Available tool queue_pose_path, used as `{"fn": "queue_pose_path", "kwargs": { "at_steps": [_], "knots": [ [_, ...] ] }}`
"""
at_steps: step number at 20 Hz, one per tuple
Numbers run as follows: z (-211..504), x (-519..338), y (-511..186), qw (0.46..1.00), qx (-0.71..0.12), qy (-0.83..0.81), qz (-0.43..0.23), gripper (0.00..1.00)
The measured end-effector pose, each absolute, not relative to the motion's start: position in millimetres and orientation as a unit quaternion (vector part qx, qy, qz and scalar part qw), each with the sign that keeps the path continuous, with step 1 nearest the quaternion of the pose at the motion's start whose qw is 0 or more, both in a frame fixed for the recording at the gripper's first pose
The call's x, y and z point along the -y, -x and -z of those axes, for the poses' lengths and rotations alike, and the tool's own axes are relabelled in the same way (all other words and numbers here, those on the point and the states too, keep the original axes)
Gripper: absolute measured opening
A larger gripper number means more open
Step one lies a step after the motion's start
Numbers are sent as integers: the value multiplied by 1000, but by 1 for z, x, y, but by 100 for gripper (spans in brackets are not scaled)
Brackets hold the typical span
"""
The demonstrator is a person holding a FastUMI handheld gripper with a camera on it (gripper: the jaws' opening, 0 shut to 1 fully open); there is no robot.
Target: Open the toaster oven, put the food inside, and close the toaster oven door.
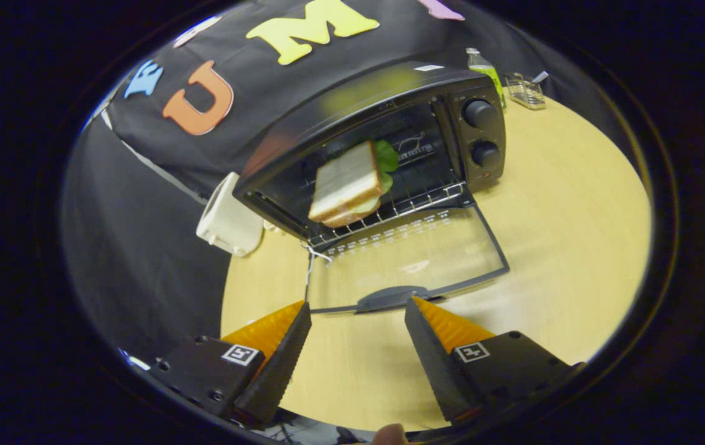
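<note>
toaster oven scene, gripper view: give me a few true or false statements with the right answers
1. The black toaster oven has its glass door folded down open. True.
2. The white-bread sandwich with green lettuce lies on the wooden table. False: it sits on the wire rack inside the oven.
3. The gripper is shut on the door's handle. False: its fingers are spread open, with the handle just ahead of them.
4. A green bottle stands beyond the oven. True.
</note>
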State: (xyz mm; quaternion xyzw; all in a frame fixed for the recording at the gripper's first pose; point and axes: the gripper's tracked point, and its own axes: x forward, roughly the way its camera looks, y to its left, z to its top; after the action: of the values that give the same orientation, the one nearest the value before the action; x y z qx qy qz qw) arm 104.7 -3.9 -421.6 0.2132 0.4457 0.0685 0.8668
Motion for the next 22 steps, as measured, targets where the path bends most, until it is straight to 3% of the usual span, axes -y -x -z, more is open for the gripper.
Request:
{"fn": "queue_pose_path", "kwargs": {
  "at_steps": [11, 22],
  "knots": [
    [494, 31, -76, 859, -505, -73, -26, 100],
    [511, 31, -122, 886, -464, 11, -11, 100]
  ]
}}
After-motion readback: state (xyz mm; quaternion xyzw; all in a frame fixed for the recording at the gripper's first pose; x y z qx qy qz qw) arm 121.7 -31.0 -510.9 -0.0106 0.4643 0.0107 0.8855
